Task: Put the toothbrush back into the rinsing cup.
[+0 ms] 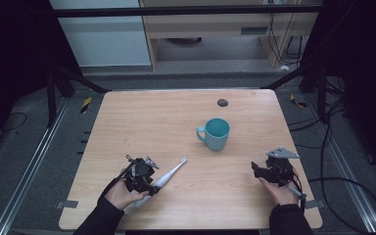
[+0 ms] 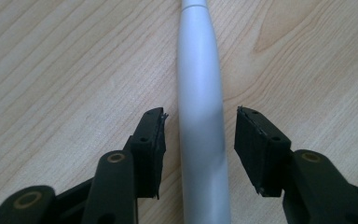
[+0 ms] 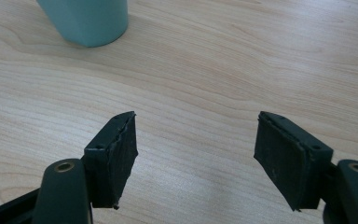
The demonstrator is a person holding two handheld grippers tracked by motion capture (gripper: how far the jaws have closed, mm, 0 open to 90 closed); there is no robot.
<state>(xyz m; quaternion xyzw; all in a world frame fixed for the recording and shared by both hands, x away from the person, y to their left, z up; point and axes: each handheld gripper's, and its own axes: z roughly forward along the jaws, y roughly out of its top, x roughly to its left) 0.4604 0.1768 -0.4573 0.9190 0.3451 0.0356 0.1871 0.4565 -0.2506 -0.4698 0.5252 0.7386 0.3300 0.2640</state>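
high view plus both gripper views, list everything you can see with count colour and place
table: 1, light wood, centre of the high view
mug: 1, teal, right of centre on the table, handle to its left
toothbrush: 1, white, lying near the front left, head towards the mug
round cap: 1, dark, far edge of the table
left gripper: 1, black, jaws open either side of the toothbrush handle, with gaps on both sides
right gripper: 1, black, jaws open over bare wood, front right
hands: 2, dark sleeves, bottom edge

Table [image 1: 186, 117]: pale matt wood grain | toothbrush [image 2: 200, 116]: smooth white plastic, slight sheen | mug [image 1: 214, 134]: glossy teal (ceramic, apparently) | my pads [image 3: 112, 158]: rough black.
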